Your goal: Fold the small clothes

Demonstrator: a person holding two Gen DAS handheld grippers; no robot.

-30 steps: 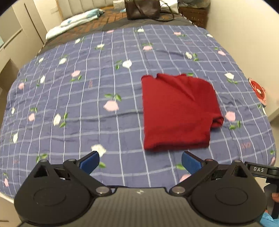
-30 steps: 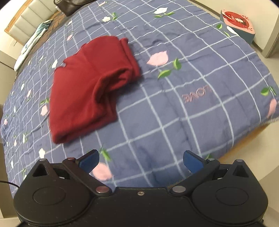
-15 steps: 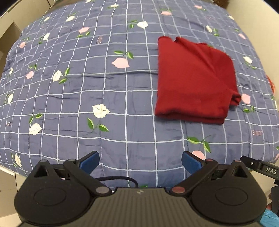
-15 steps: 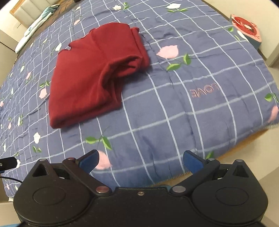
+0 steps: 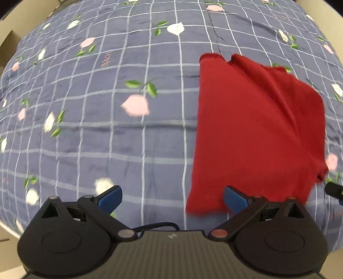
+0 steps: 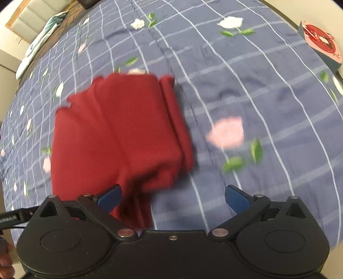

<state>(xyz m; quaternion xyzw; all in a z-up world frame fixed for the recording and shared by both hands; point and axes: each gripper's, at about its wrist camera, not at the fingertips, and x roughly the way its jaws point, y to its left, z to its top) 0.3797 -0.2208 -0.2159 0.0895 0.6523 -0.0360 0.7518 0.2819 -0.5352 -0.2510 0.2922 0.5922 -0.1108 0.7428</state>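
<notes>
Left gripper [image 5: 172, 198] spread wide, blue fingertips [image 5: 110, 198] apart, nothing pinched. Hovering over blue checked quilt [image 5: 107, 139], right fingertip overlapping the near edge of the red garment [image 5: 257, 133] in the picture; contact not discernible. Right gripper [image 6: 172, 198] likewise spread wide, empty, left fingertip [image 6: 110, 197] over the garment's [image 6: 118, 133] near edge, right fingertip above bare quilt [image 6: 268, 96].

Left wrist view only: garment's straight left edge running away from the camera, jagged far corners, a black cable [image 5: 158, 226] curling out from the gripper body, a bit of the other gripper poking in at far right. No room surroundings apart from pale strips at the corners.

Right wrist view only: garment's right side showing stacked fold layers with a rolled, thick edge; a pink-and-red box [image 6: 319, 46] beyond the quilt's far right corner; pillow [image 6: 40, 40] and padded headboard [image 6: 27, 19] at top left; part of a hand [image 6: 5, 259] at bottom left, plus a labelled black bar of the other gripper.

Garment: deep red, knit-looking, folded into a rough rectangle, lying flat on the quilt, between both grippers and just ahead of them. Top surface mostly smooth, a few diagonal creases. Near right corner bunched. Both views motion-blurred, fine detail unreadable.
</notes>
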